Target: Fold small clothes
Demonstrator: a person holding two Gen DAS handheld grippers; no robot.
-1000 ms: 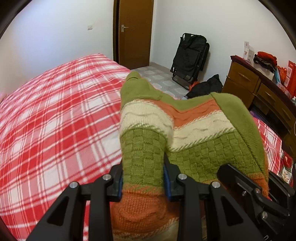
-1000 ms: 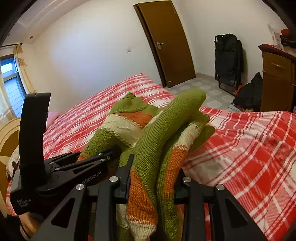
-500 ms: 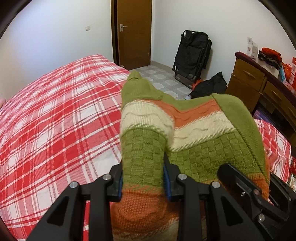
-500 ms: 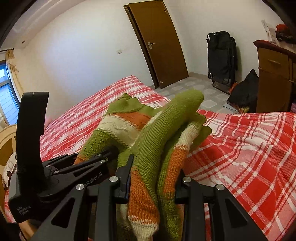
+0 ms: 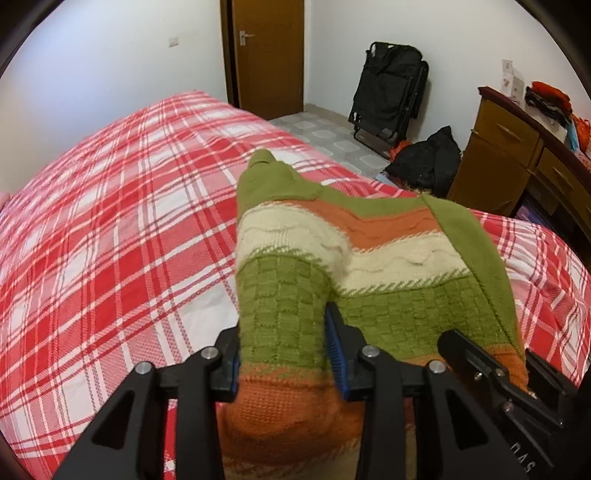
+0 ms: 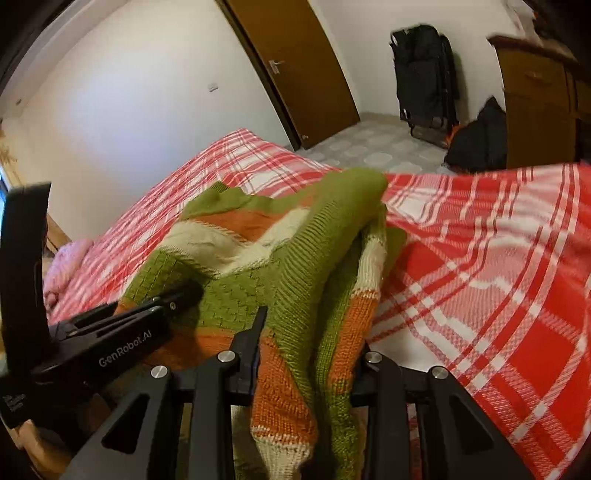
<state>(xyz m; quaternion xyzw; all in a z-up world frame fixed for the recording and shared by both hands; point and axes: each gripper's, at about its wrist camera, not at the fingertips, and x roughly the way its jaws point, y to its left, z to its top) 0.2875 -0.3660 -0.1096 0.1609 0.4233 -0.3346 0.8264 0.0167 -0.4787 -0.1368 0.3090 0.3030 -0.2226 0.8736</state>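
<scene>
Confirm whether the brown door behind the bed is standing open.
No, the door sits shut in its frame, its handle showing.

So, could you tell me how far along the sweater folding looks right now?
Nothing looks neatly folded yet. In hand: the left gripper and right gripper each clamp a bunched part of the striped knit sweater, held over the plaid bed. Left: laying it flat, then folding it.

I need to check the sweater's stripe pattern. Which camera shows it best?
The left wrist view: the knit sweater spreads out, its stripes mostly unbroken. The right wrist view shows it bunched and blurred.
</scene>
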